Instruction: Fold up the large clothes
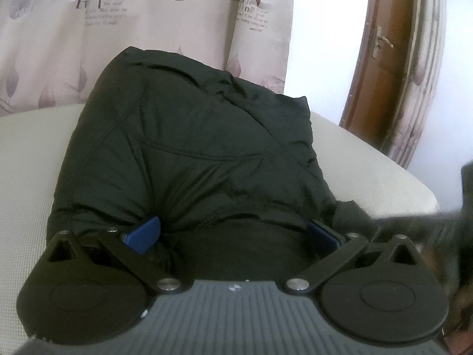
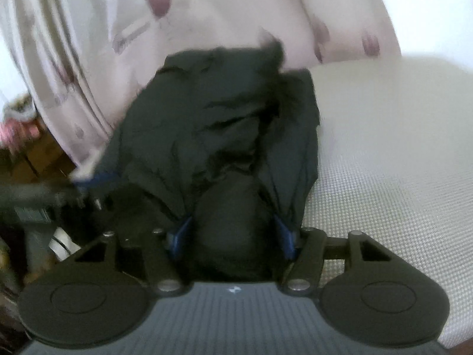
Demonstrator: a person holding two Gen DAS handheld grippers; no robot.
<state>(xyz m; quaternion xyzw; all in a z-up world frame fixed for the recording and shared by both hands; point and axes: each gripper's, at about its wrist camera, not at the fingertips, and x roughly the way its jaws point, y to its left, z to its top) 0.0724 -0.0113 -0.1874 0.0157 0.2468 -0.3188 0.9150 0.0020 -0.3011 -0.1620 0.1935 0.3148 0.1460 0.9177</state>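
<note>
Left claw [image 1: 233,233] spread wide around the near hem of one black padded jacket [image 1: 192,148]; right claw [image 2: 233,233] narrower, pressing a bunched fold, grip uncertain. Jacket heaped mid-frame on the pale mattress [image 1: 26,177]. Best moved together, hem kept level, carried over evenly. Two claws, one garment, patterned curtain [image 1: 147,29] behind.

Soft daylight; right view motion-blurred, fisheye-warped.
</note>
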